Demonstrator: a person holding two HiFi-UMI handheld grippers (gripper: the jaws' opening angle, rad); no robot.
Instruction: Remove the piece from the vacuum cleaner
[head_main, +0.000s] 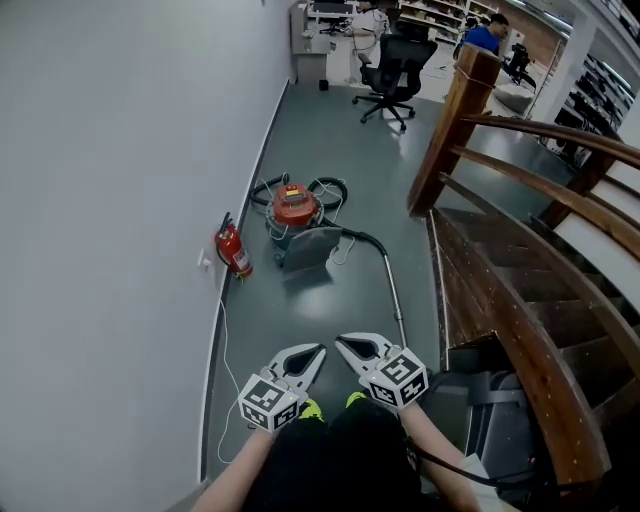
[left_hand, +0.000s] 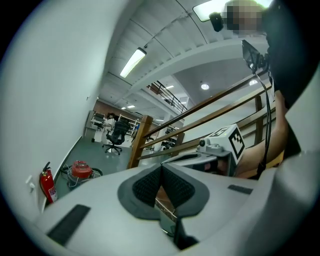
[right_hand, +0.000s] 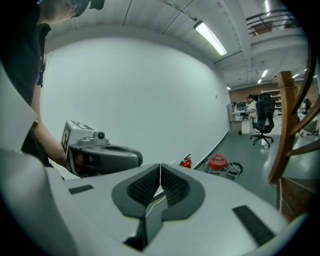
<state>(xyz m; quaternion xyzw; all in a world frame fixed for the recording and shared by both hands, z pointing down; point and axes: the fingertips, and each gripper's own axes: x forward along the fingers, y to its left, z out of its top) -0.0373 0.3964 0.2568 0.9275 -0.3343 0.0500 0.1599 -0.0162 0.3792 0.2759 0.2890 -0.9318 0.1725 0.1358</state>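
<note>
the vacuum cleaner (head_main: 294, 205) sits far ahead by the left wall, its wand (head_main: 396, 295) running back toward the right gripper (head_main: 350, 345); left gripper (head_main: 312, 356) beside it, both closed and empty.

Bare grey floor (head_main: 322, 312) is running open down the middle, from the near end up to the red-lidded canister vacuum cleaner (head_main: 295, 208). The plain white wall (head_main: 110, 200) is boxing in the left, with a red fire extinguisher (head_main: 233, 250) sitting at its foot just left of the vacuum. The brown wooden stair railing (head_main: 455, 120) is crowding the right, the vacuum's thin metal wand (head_main: 396, 295) is lying along that side, and a black office chair (head_main: 393, 65) is standing far behind.
</note>
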